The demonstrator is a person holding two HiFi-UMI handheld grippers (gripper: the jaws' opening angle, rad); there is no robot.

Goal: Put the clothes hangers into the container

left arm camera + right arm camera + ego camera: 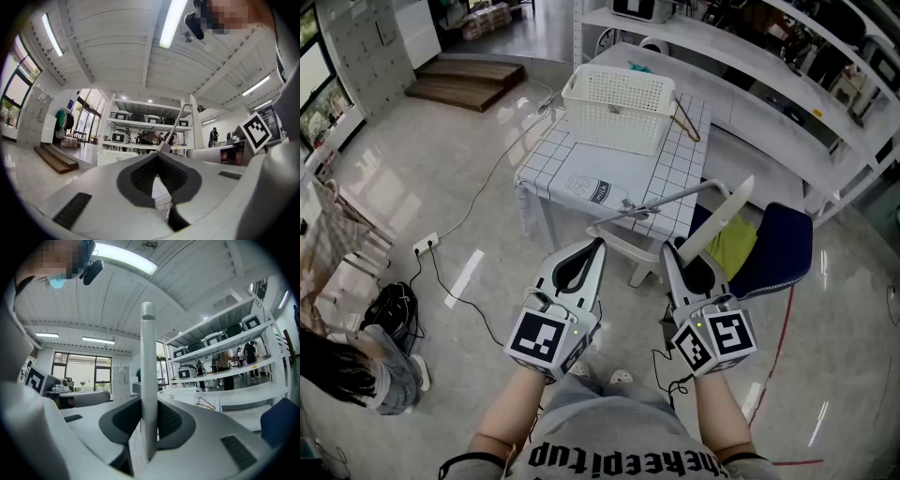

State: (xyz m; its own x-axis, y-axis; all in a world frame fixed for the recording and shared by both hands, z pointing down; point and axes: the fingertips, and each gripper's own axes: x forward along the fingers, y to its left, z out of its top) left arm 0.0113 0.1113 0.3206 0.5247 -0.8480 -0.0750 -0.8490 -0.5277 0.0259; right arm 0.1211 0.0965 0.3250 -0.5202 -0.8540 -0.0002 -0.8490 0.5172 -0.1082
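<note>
A white clothes hanger [720, 217] is held in the air between both grippers, short of the table. My right gripper [672, 247] is shut on its broad white arm [148, 371], which stands up between the pads. My left gripper [598, 242] is shut at the tips on the hanger's thin metal hook rod [675, 199], which rises from the jaws [178, 123]. The container, a white perforated basket [619, 108], stands at the far end of the grid-patterned table [609, 178]. A wooden hanger [686, 122] lies on the table against the basket's right side.
A blue chair [778, 248] with a yellow-green cloth stands right of the table, and a white stool [630, 251] sits under the table's near edge. White shelving [750, 66] runs behind. Cables and a power strip [427, 246] lie on the floor at left.
</note>
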